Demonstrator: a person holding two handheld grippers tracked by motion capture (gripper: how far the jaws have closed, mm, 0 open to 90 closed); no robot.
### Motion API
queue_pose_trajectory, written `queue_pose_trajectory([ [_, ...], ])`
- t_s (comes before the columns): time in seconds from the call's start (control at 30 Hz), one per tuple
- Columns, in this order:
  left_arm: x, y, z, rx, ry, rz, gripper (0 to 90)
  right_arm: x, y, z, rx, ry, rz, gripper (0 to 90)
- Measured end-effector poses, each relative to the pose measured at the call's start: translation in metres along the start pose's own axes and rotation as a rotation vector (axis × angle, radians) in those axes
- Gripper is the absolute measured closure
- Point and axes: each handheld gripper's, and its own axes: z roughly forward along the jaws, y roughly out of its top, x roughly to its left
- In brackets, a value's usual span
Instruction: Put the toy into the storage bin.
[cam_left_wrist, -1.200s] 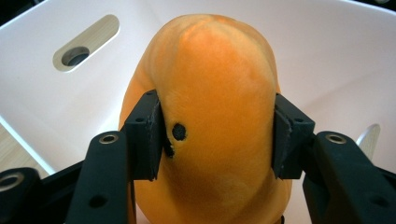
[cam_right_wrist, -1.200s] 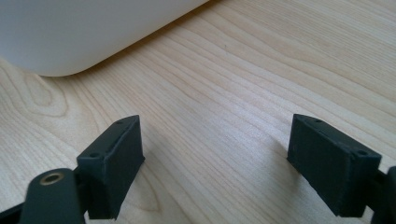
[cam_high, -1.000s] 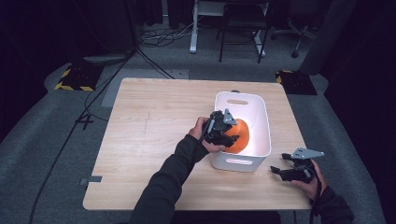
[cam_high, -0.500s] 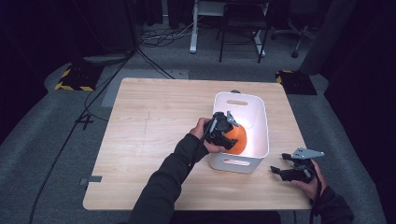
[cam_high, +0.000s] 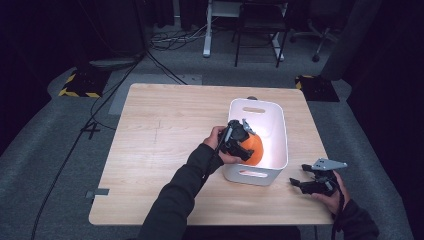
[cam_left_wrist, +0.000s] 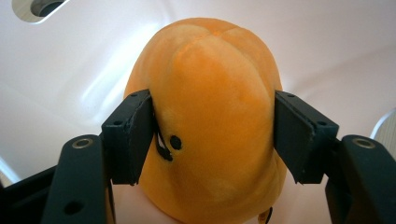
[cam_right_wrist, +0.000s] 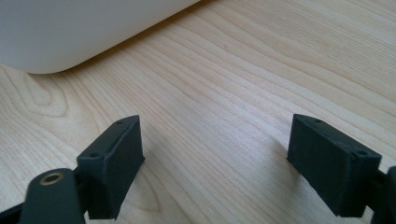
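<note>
An orange plush toy (cam_high: 254, 148) (cam_left_wrist: 215, 116) lies inside the white bin (cam_high: 252, 175) on the wooden table (cam_high: 160, 140). My left gripper (cam_high: 244, 150) (cam_left_wrist: 212, 135) reaches down into the bin with the toy between its jaws. The jaws have just been opening; the pads (cam_left_wrist: 128, 135) stand at the toy's sides without squeezing it, and it rests against the bin's wall (cam_left_wrist: 70, 74). My right gripper (cam_high: 296, 183) (cam_right_wrist: 217, 158) sits open just above the table near its front right corner, with nothing between its jaws.
The bin's rounded corner (cam_right_wrist: 70, 32) lies just ahead of my right gripper. Bare table top stretches left of the bin. Beyond the table are a dark floor, cables and a chair (cam_high: 257, 25).
The left gripper's jaws have spread apart around the orange toy inside the bin. Both hands have stayed where they were.
</note>
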Motion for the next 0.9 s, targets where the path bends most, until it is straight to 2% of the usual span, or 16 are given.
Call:
queue_pose_trajectory([
  [0.1,0.000,0.000,0.000,-0.012,0.008,-0.009,32.4,0.000,0.000,0.000,0.000,0.000,0.000,18.2],
  [0.17,-0.001,-0.001,-0.002,-0.014,0.004,-0.041,30.8,0.000,0.000,0.000,0.000,0.000,0.000,18.2],
  [0.23,0.001,-0.001,-0.002,-0.024,-0.005,-0.017,30.5,0.000,0.000,0.000,0.000,0.000,0.000,18.2],
  [0.3,0.000,-0.001,-0.002,-0.032,0.004,-0.015,30.5,0.000,0.000,0.000,0.000,0.000,0.000,18.2],
  [0.57,0.000,0.000,-0.005,-0.075,0.002,-0.024,28.3,0.000,0.000,0.000,0.000,0.000,0.000,18.2],
  [0.67,-0.001,-0.001,-0.009,-0.099,0.010,-0.049,27.0,0.000,0.000,0.000,0.000,0.000,-0.001,18.2],
  [0.77,0.000,-0.001,-0.009,-0.113,0.005,-0.044,26.6,0.000,0.000,0.000,0.000,0.000,0.000,18.2],
  [0.9,-0.001,0.000,-0.013,-0.155,0.024,-0.052,25.7,0.000,0.000,0.000,0.000,0.000,0.000,18.2],
])
